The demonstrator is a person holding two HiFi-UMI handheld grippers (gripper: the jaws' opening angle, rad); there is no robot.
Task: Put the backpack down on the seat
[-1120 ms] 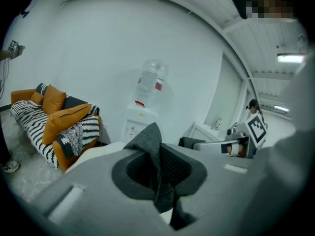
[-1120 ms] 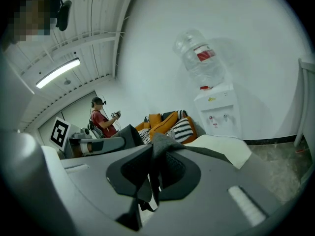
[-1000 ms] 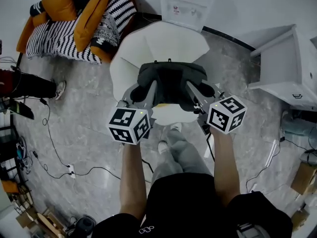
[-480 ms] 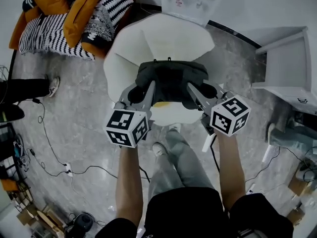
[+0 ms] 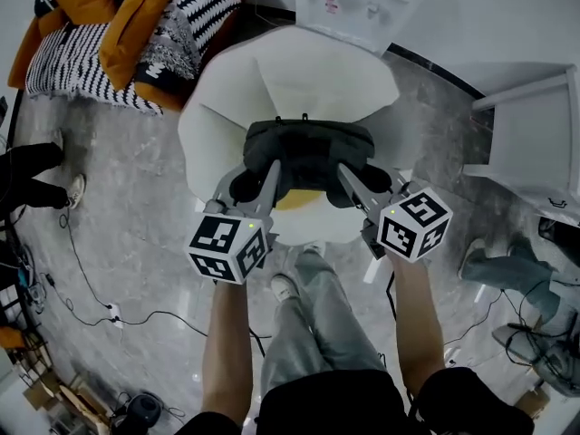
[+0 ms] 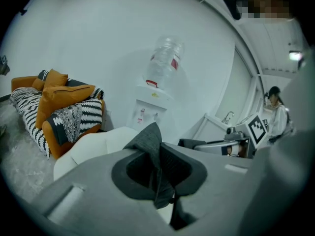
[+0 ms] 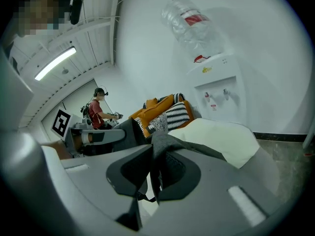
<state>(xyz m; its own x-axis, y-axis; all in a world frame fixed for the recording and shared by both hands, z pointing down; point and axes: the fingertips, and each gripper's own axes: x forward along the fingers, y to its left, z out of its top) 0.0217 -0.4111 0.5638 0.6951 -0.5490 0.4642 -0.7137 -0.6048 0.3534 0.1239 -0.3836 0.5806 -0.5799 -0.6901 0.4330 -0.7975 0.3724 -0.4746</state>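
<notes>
- backpack (image 5: 308,148): dark grey, hanging between our two claws over the front half of the seat (image 5: 290,71). We can't tell whether its underside touches the cushion.
- left claw (image 5: 261,172): clamped on a fold of backpack fabric. In the left gripper view the cloth stands up above the pads (image 6: 189,173) and hangs out below them.
- right claw (image 5: 355,178): same grip on the backpack's other side. The right gripper view shows the fabric pinched between the pads (image 7: 172,173), with a thin strap dangling under them.
- we hold both claws side by side, pointing forward and a bit down. The left cube (image 5: 228,246) and right cube (image 5: 414,223) sit nearest us.
- seat: white armchair with a lobed back, straight ahead of our legs (image 5: 313,320). One shoe (image 5: 285,286) is near its front edge.
- dispenser (image 5: 362,3): white, just behind the seat at the wall, with a bottle (image 6: 165,58) on top.
- sofa (image 5: 145,21): orange, with cushions and a striped throw (image 5: 72,71). It's back left, apart from the seat.
- cabinet (image 5: 530,143): white, to the seat's right.
- cables (image 5: 91,279): trailing over the grey floor on our left.
- bystanders: dark-trousered legs (image 5: 36,175) at the left edge, another pair (image 5: 512,275) at the right.
- a person in red (image 7: 98,113) stands far back in the right gripper view.
</notes>
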